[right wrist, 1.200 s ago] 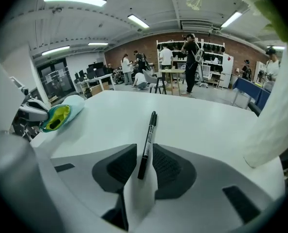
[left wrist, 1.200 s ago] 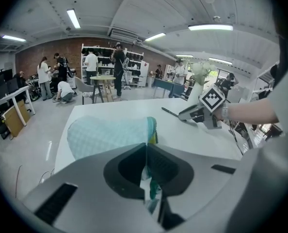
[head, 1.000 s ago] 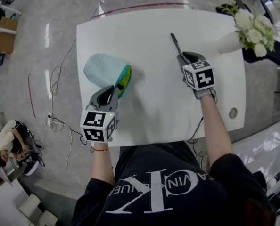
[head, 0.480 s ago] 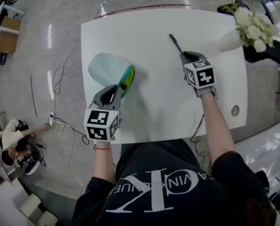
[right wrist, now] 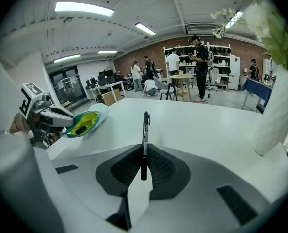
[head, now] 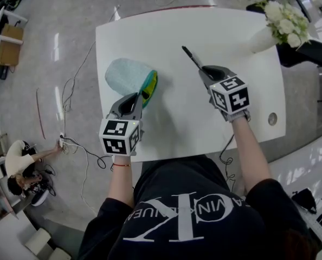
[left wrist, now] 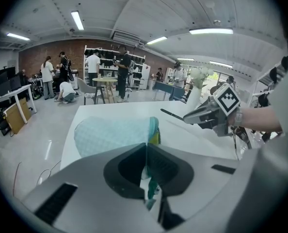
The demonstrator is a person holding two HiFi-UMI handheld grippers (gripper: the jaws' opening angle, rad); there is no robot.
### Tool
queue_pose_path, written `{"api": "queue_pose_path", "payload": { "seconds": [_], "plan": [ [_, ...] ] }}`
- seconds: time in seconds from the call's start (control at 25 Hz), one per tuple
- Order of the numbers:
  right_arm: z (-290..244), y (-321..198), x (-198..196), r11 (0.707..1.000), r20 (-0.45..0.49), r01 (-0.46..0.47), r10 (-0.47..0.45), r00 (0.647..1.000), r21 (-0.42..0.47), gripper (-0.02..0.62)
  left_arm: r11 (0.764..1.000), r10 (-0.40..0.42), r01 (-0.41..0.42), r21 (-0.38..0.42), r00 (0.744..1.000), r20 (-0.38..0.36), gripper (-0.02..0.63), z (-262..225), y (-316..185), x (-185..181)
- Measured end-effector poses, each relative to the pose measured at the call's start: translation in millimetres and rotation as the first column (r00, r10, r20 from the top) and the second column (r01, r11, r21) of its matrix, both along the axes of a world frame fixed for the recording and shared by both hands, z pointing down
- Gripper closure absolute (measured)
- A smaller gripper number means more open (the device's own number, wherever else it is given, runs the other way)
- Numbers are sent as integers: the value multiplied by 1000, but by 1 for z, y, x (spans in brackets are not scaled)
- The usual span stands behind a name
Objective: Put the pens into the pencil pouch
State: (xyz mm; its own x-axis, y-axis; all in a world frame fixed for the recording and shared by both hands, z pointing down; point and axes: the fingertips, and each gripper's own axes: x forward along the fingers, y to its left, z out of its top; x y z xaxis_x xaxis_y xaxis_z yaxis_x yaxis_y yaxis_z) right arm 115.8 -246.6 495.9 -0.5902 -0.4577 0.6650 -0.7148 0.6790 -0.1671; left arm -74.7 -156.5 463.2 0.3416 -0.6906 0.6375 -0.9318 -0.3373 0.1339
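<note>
A light blue pencil pouch (head: pixel 127 76) with a green and yellow mouth (head: pixel 149 89) lies on the white table (head: pixel 226 31). My left gripper (head: pixel 134 103) is shut on the pouch's rim (left wrist: pixel 152 178), holding the mouth open; in the right gripper view the pouch (right wrist: pixel 85 121) shows its yellow lining. My right gripper (head: pixel 202 71) is shut on a black pen (head: pixel 190 57), which sticks out past the jaws above the table. The same pen (right wrist: pixel 144 140) stands pinched between the pads, its jaws having just been closing on it. The pen (left wrist: pixel 172 115) is to the right of the pouch (left wrist: pixel 112 135).
A white vase of white flowers (head: pixel 283 26) stands at the table's far right corner. A round cable hole (head: pixel 272 118) is near the right edge. Cables (head: pixel 74 145) lie on the floor at left. People stand by shelves (left wrist: pixel 112 67) in the background.
My right gripper closed on the pen and lifted it off the table, carrying it left toward the pouch. The left gripper kept its hold on the pouch.
</note>
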Motion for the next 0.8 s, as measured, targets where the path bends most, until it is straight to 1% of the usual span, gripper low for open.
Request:
{"api": "queue_pose_path", "payload": {
  "seconds": [0.28,0.48,0.64,0.8],
  "plan": [
    [-23,52,-41,995,59,96,-95,994,-9,548,1000,6,-6,19,1000,2,594,-4,1,-9],
    [-28,85,-65,983,71,180,-178,981,-25,548,999,1,-1,38,1000,5,594,-5,-1,-12],
    [-29,107,-78,970,68,239,-236,969,-40,548,998,6,-8,56,1000,27,594,-6,-1,-12],
    [-26,120,-91,957,62,285,-281,958,-60,548,998,19,-21,63,1000,18,594,-7,2,-10]
  ]
}}
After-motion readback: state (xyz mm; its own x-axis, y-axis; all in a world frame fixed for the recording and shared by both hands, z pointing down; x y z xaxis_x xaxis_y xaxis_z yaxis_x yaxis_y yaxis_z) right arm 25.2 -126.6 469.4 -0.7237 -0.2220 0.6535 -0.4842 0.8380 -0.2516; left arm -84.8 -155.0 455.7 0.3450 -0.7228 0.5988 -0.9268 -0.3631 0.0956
